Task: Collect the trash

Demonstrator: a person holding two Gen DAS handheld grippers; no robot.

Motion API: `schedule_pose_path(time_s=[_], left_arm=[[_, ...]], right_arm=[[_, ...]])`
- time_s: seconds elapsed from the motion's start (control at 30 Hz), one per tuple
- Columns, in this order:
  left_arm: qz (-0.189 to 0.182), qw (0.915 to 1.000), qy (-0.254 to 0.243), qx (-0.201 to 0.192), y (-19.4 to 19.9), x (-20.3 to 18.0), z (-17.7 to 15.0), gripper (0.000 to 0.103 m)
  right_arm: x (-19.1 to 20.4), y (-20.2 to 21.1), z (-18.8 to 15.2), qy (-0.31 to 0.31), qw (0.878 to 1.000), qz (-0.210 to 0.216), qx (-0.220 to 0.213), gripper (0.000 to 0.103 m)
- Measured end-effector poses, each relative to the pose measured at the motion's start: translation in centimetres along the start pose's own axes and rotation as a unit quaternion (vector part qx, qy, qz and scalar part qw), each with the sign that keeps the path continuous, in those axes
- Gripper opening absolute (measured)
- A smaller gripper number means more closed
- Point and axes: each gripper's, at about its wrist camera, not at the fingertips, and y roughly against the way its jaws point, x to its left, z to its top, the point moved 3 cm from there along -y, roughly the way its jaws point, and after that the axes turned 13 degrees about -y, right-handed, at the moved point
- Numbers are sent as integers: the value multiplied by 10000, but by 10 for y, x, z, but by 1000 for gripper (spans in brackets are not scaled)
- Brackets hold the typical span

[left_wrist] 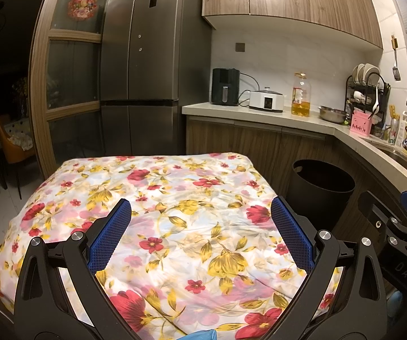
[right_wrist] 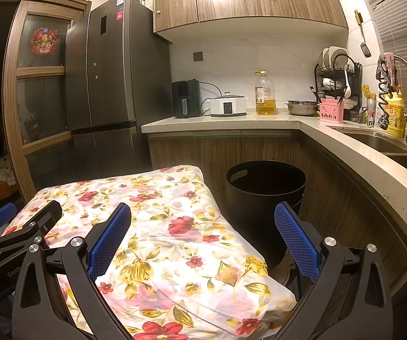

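Note:
A black round trash bin [left_wrist: 321,188] stands on the floor right of the table; it also shows in the right wrist view [right_wrist: 263,198]. The table carries a floral cloth [left_wrist: 175,212], seen too in the right wrist view [right_wrist: 169,240]; no loose trash shows on it. My left gripper [left_wrist: 200,212] is open and empty above the cloth. My right gripper [right_wrist: 203,215] is open and empty over the table's right edge, near the bin. The right gripper shows at the right edge of the left wrist view [left_wrist: 396,226]; the left gripper shows at the left of the right wrist view [right_wrist: 21,223].
A grey fridge [left_wrist: 146,65] stands behind the table. The L-shaped counter [right_wrist: 345,147] holds an air fryer [right_wrist: 186,99], a cooker [right_wrist: 227,106], an oil bottle [right_wrist: 265,93], a steel bowl [right_wrist: 302,107], a dish rack [right_wrist: 336,85] and a sink [right_wrist: 379,141]. Cabinets hang above.

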Motion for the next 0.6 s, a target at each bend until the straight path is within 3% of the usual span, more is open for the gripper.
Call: schedule_pose_path(time_s=[0.6], left_arm=[[1, 10000, 14, -22, 2, -2, 4, 97]], right_arm=[[-1, 0, 0, -11, 10000, 4, 3, 97]])
